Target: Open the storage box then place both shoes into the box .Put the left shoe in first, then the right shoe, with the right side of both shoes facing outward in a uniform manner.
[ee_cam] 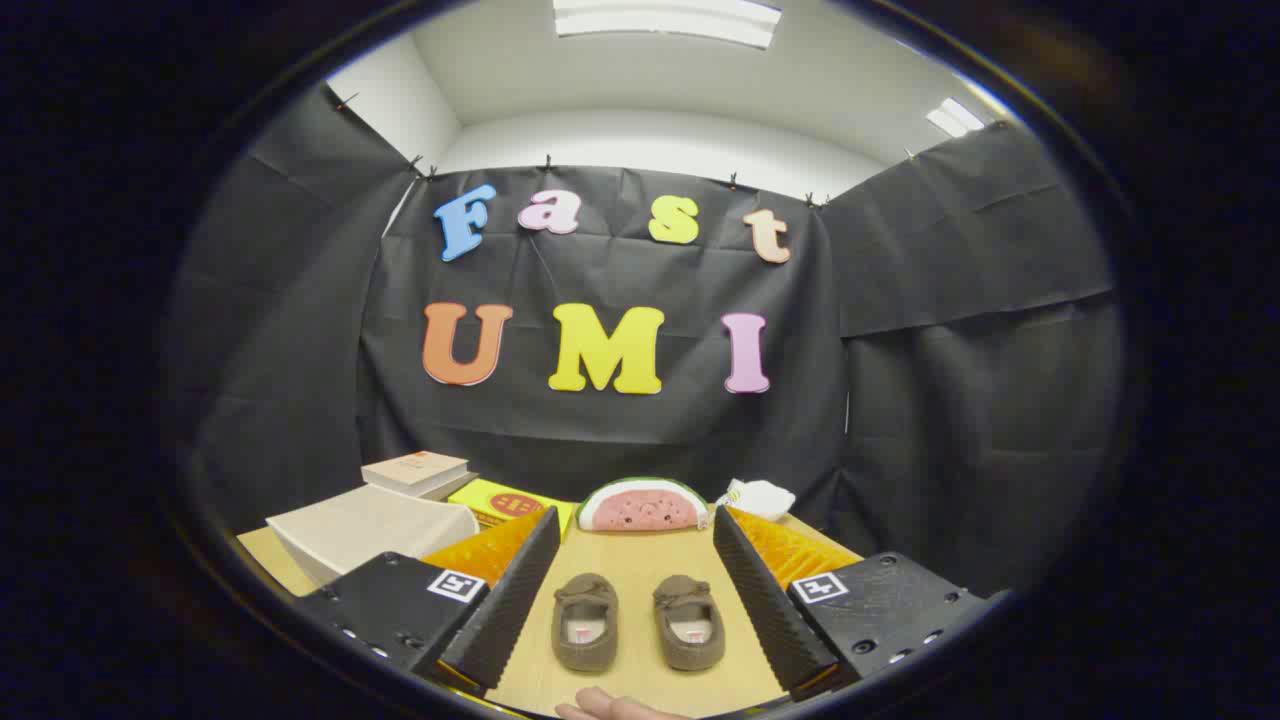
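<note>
Nearest me, a hand (620, 707) shows at the near edge of the table (640, 560), just in front of the shoes. My gripper (632, 590) hangs with its fingers spread wide and nothing between the pads; it grips nothing.

The 2 shoes lie side by side between the fingers, toes pointing away from me. The left shoe (585, 620) and right shoe (689, 620) are close together but apart. Each has a pale tag inside the heel; I cannot read them.

Further left sits the box (365, 530), pale, its lid apparently down, so I judge the opening step is not yet done. Behind it lie a book (415, 472) and a yellow pack (510, 503) with a red mark, writing too small to read. A watermelon cushion (642, 505) and a white wad (760, 497) sit at the far edge.

Risks, as I judge them: the 2 shoes look alike, so I could take the wrong one first. The soft uppers may fold in a pinch and twist, spoiling the facing. The box lies off to the left, half hidden by my left finger, so I might catch the lid badly or shove the box towards the book.
</note>
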A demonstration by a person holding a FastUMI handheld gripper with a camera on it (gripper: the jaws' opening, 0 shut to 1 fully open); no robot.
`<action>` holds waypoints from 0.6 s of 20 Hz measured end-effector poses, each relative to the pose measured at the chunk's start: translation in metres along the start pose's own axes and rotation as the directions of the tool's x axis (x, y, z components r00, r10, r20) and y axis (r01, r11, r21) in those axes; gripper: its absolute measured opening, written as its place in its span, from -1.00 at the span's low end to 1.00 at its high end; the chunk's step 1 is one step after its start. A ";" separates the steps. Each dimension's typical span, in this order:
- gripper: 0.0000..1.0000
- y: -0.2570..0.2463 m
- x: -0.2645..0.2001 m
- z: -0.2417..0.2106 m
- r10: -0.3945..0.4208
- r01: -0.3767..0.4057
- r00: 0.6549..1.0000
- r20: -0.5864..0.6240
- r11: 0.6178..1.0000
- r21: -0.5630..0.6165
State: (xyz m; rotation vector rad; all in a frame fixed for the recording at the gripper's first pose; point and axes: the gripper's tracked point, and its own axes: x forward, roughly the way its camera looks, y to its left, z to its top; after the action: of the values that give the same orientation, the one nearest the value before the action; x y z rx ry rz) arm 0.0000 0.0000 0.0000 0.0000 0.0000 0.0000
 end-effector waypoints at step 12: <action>0.90 -0.009 0.004 -0.005 -0.020 0.020 1.000 0.006 1.000 -0.006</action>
State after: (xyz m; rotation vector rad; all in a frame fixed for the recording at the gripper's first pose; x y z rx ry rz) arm 0.0043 -0.0092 -0.0048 -0.0065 -0.0058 -0.0200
